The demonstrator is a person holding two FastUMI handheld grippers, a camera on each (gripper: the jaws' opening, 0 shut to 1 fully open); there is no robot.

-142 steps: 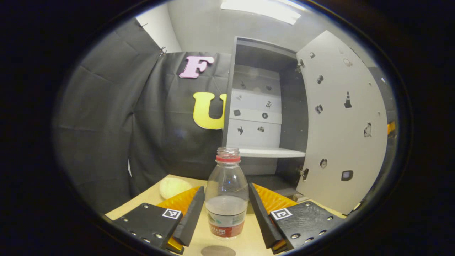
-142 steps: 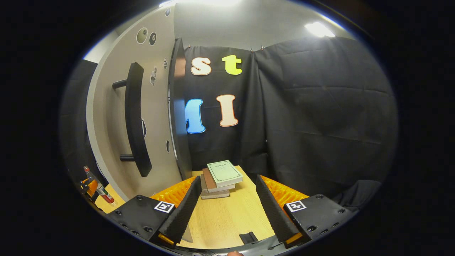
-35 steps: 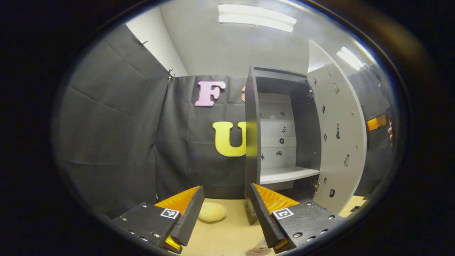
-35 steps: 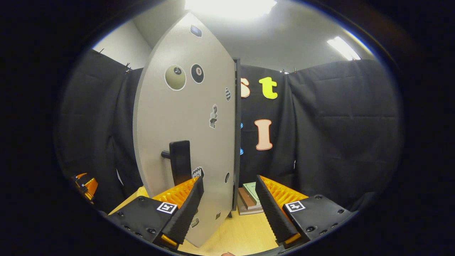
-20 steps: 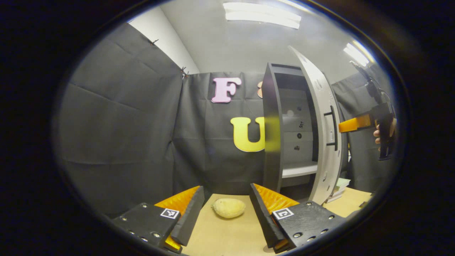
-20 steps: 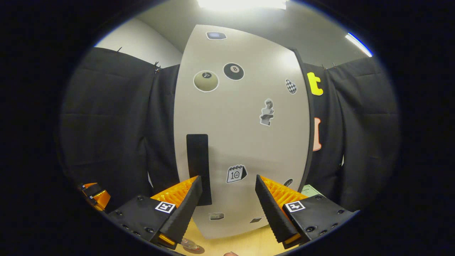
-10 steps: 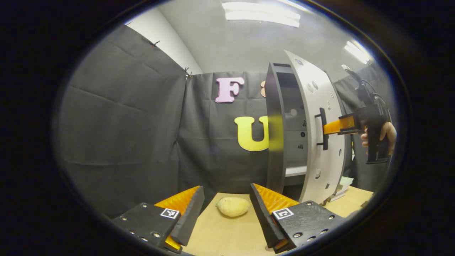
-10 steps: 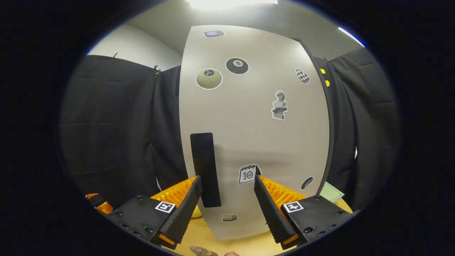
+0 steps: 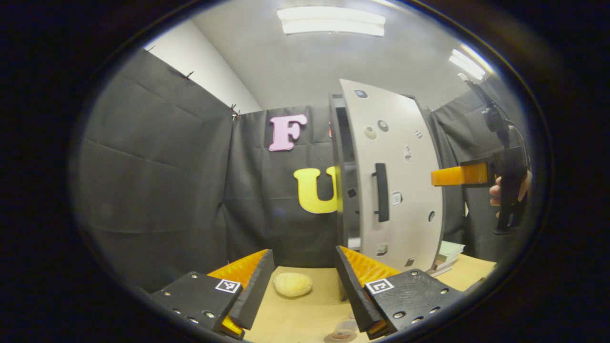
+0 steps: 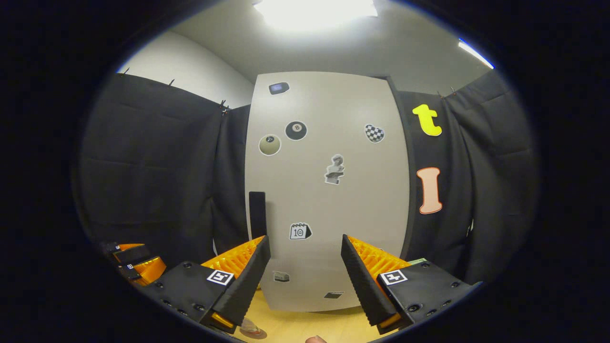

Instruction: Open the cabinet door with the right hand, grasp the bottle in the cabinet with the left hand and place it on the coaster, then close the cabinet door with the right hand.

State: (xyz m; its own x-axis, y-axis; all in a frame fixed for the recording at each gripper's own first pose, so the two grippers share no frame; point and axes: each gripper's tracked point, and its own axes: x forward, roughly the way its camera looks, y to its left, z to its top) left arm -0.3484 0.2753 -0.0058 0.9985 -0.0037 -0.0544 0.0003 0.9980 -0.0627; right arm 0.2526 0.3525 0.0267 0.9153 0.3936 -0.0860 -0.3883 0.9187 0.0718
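Cabinet door [image 10: 329, 190] nearly shut, a narrow dark gap left along its handle edge in the left gripper view, black handle [image 9: 381, 192] upright at 3 o'clock of that gap. Right claw [image 10: 305, 271] spread wide, holding nothing, facing the door front (stickers scattered across it) without touching. Same claw at 3 o'clock in the left gripper view, off the door, gripped by a hand [image 9: 510, 190]. Left claw [image 9: 305, 286] spread apart, empty, low over the worktop [image 9: 305, 319]. Bottle [image 9: 344, 329] at 6 o'clock, barely visible at the bottom edge, on the coaster [image 9: 333, 338]. Yellowish lump [image 9: 292, 284] between the left fingers, farther back. Books [image 9: 448, 251] at 4 o'clock beside the cabinet.
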